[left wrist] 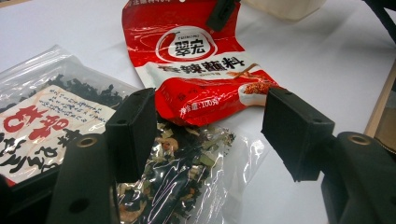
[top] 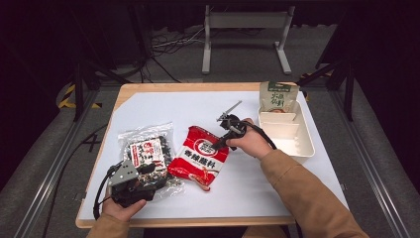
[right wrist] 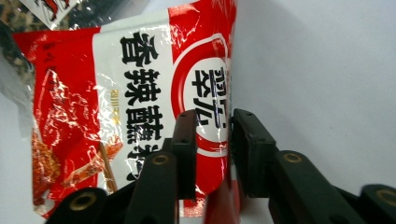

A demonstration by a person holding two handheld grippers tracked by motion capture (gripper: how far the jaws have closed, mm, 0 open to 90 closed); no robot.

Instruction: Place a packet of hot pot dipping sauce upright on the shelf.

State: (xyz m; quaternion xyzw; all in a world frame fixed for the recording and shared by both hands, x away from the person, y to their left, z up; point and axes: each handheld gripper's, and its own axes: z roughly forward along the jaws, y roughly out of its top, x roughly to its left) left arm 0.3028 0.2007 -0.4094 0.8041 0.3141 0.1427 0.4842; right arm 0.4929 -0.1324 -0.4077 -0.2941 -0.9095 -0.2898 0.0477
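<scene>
A red seasoning packet point(top: 198, 158) point(left wrist: 201, 70) point(right wrist: 116, 93) lies flat mid-table on the white sheet. My right gripper point(top: 219, 144) point(right wrist: 213, 126) reaches its top right edge from the right. Its jaws stand close together with that edge pinched between them, so it is shut on the packet. Left of the packet lies a clear bag of dark dried bits point(top: 148, 148) point(left wrist: 56, 112) with a red-and-white label. My left gripper point(top: 147, 172) point(left wrist: 210, 126) is low over that bag's near right corner, open, its pads well apart and pressing on nothing.
A white divided tray point(top: 303, 145) stands at the table's right, with a green packet point(top: 279, 96) upright in its far compartment. The table's wooden front edge point(top: 198, 221) runs close to both hands. A grey metal stand point(top: 245, 20) is on the floor behind the table.
</scene>
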